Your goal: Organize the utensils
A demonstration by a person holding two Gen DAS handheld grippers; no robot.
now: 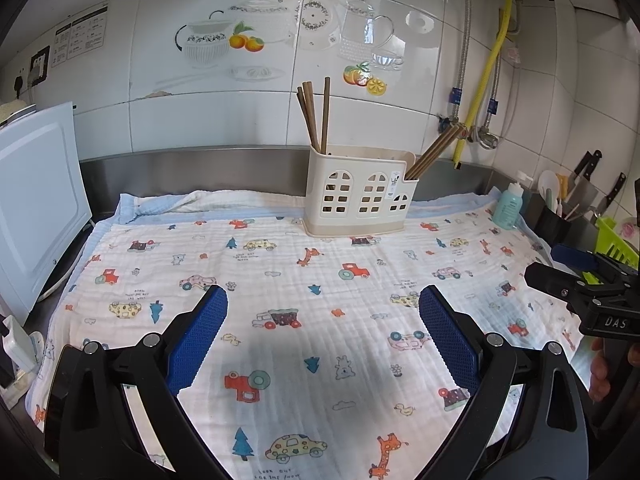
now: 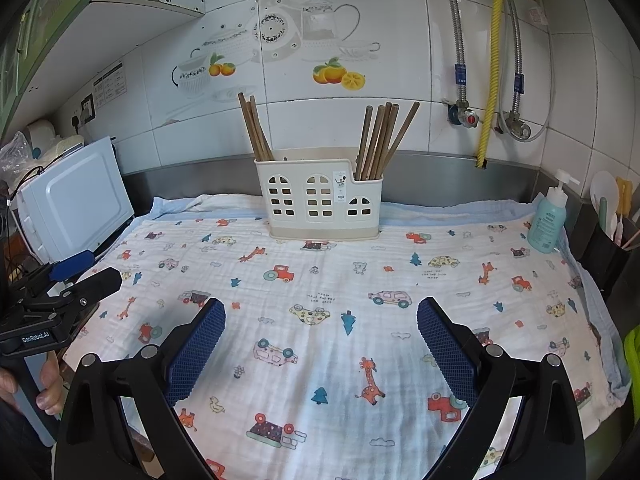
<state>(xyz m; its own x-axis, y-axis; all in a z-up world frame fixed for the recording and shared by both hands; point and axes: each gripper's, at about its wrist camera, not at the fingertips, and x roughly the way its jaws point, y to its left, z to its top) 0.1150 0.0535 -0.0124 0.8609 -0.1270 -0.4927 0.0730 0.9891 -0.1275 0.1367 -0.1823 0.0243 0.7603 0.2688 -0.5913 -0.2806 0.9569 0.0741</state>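
A cream plastic utensil holder (image 1: 358, 196) (image 2: 320, 200) with window cutouts stands at the back of the printed cloth (image 1: 320, 300) (image 2: 340, 300). Brown wooden chopsticks (image 1: 314, 116) (image 2: 254, 128) stand in its left compartment, and another bunch of chopsticks (image 1: 434, 154) (image 2: 380, 140) leans out of its right compartment. My left gripper (image 1: 323, 334) is open over the cloth, nothing between its blue pads. My right gripper (image 2: 321, 336) is open too and holds nothing. Each gripper shows at the edge of the other's view: right gripper (image 1: 584, 280), left gripper (image 2: 64, 284).
A white appliance (image 1: 36, 200) (image 2: 76, 204) stands at the left edge. A teal pump bottle (image 1: 508, 208) (image 2: 550, 216) and a dark caddy of kitchen tools (image 1: 560, 216) (image 2: 612, 236) sit at the right. Knives (image 1: 592, 176) hang on the right wall. A hand (image 2: 48, 384) grips the left handle.
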